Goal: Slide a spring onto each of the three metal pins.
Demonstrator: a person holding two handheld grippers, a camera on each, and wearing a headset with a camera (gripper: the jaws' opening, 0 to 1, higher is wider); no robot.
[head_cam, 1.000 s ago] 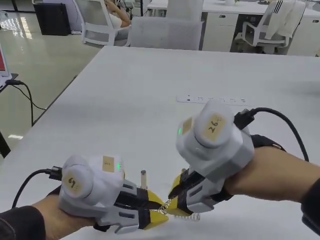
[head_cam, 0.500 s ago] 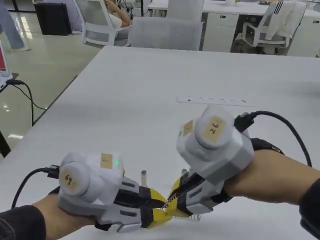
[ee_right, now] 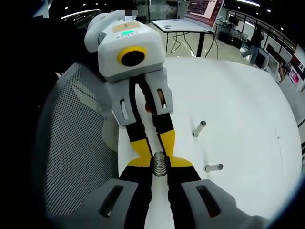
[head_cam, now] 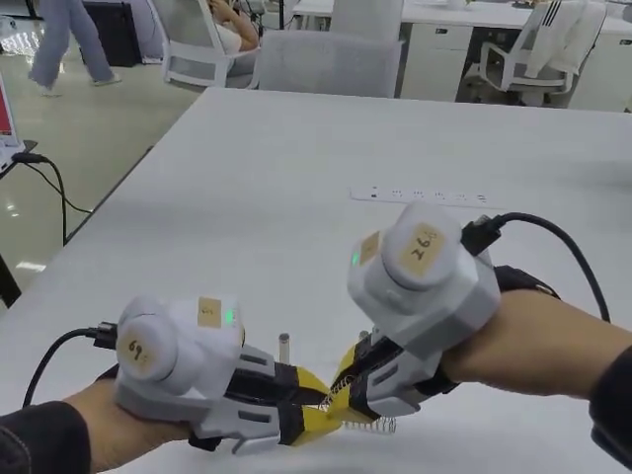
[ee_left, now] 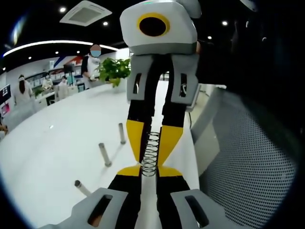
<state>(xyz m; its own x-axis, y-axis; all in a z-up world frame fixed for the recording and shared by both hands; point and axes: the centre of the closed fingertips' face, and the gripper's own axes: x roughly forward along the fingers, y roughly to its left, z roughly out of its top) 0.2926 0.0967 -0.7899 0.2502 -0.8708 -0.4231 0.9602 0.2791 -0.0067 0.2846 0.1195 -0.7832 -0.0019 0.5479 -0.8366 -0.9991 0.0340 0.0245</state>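
My left gripper point(ee_left: 148, 171) is closed on one end of a spring point(ee_left: 151, 150). My right gripper point(ee_right: 160, 166) meets it tip to tip and pinches the same spring from the other end, so the coil is held between the two over the white table point(head_cam: 296, 197). The three pins point(ee_left: 104, 154) stand upright on the table near the jaws, all bare, and a second spring point(head_cam: 375, 427) lies just beside my right gripper.
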